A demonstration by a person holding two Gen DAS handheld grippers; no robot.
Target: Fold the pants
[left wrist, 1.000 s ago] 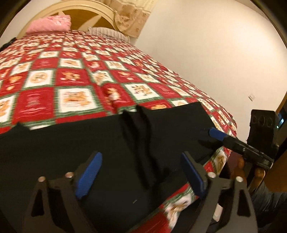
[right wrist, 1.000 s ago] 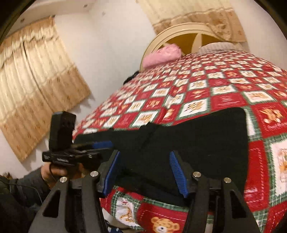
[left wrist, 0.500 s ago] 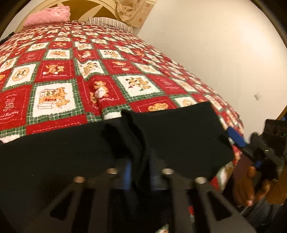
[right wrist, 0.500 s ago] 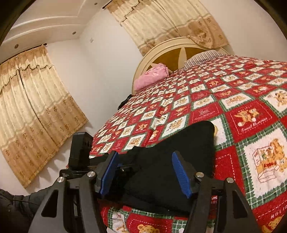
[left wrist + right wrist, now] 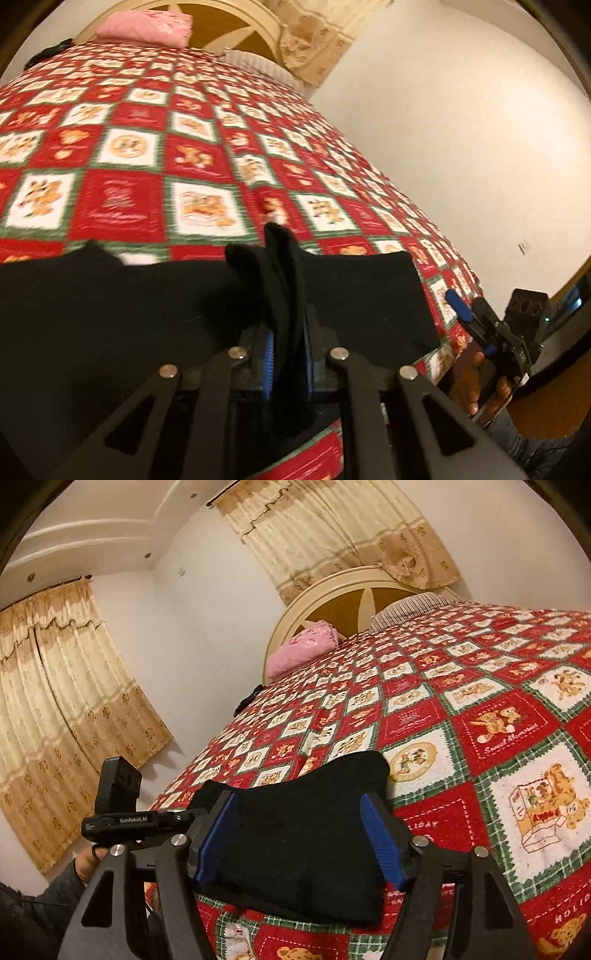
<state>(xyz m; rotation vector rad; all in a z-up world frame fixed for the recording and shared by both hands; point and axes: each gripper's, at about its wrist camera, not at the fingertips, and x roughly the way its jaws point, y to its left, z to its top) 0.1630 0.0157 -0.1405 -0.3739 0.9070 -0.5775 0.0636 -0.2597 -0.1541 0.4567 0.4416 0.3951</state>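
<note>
Black pants (image 5: 129, 306) lie flat across the near edge of the bed. My left gripper (image 5: 287, 354) is shut on a raised ridge of the cloth, which stands up between its blue pads. In the right wrist view the pants (image 5: 306, 812) bulge up at the bed's edge. My right gripper (image 5: 299, 836) straddles that bulge; its jaws are opening and the pads stand off the cloth. In the left wrist view it shows at the right, past the pants' corner, held by a hand (image 5: 476, 384).
The bed carries a red, green and white teddy-bear quilt (image 5: 480, 720). A pink pillow (image 5: 303, 650) and a striped one (image 5: 410, 609) lie at the round headboard. Beige curtains (image 5: 55, 709) hang at the left wall. A white wall (image 5: 461, 129) runs along the bed's right side.
My left gripper went from wide open to shut on a ridge of the pants and drew it up. My right gripper's fingers spread wider and its view tilted up.
</note>
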